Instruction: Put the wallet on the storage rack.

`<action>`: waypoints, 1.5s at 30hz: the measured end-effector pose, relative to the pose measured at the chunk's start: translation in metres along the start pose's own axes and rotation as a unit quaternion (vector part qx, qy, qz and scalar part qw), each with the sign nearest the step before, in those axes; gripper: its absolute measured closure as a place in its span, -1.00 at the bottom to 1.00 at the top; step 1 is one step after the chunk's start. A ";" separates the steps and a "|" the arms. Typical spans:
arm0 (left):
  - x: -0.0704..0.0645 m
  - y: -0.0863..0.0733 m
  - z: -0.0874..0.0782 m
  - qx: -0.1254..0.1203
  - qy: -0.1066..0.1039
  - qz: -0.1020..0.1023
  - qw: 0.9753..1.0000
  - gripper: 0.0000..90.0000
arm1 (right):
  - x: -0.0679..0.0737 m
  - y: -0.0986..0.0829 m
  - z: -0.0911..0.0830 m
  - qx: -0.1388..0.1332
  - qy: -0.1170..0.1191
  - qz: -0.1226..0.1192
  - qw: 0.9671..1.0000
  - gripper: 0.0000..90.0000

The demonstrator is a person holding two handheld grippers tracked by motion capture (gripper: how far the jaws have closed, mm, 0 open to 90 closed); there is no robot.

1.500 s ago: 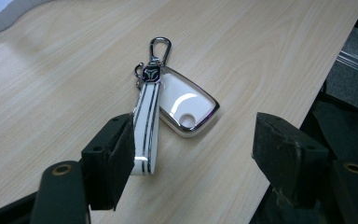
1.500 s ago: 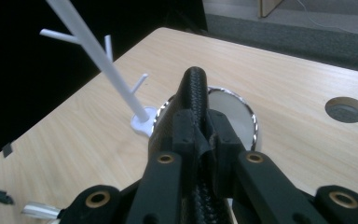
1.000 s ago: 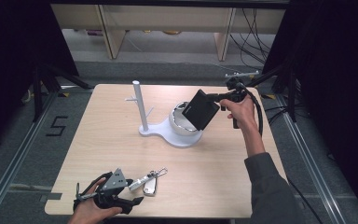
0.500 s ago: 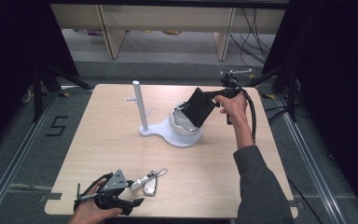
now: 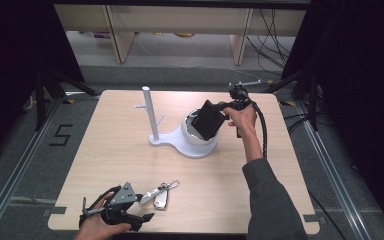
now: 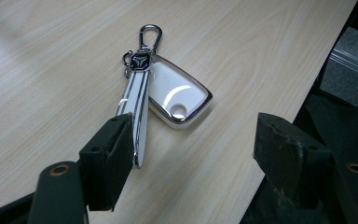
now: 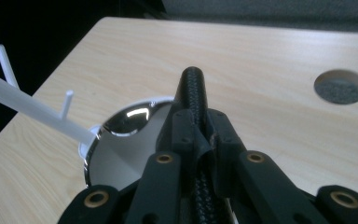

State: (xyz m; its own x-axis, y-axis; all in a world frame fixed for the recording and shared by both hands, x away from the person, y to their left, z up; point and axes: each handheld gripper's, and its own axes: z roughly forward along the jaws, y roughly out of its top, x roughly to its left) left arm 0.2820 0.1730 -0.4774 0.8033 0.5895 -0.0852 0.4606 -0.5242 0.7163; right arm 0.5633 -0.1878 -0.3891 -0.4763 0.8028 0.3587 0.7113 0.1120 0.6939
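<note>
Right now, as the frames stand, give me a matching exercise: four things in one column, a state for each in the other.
1. left gripper
2. right gripper
3. key fob
4. white post

A. upright on the white base
B. jaws shut on a black braided cord
C. flat on the table, near its front edge
D. jaws open

Pairs: 1-D, 2-B, 3-C, 4-A
</note>
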 end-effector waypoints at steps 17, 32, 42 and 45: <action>0.003 0.000 0.000 -0.002 0.002 -0.009 1.000 -0.40 | 0.006 -0.013 -0.044 -0.033 -0.049 -0.040 0.997 -0.05; 0.007 0.009 0.006 -0.003 0.004 -0.018 1.000 -0.44 | 0.001 -0.107 -0.090 -0.019 -0.001 -0.065 0.998 -0.19; 0.018 0.032 0.021 0.011 0.020 0.003 1.000 -0.43 | 0.010 -0.150 -0.087 0.001 0.007 -0.088 0.996 -0.22; 0.022 0.036 0.026 0.018 0.020 0.006 1.000 -0.43 | 0.018 -0.165 -0.081 0.020 0.013 -0.098 0.995 -0.22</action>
State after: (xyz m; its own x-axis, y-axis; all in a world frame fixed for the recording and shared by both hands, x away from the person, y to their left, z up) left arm 0.3259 0.1506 -0.4711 0.7932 0.6071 -0.0480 0.4646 -0.5523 0.6921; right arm 0.3955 -0.2392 -0.4464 -0.6215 0.7472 0.2355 0.6226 0.2886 0.7273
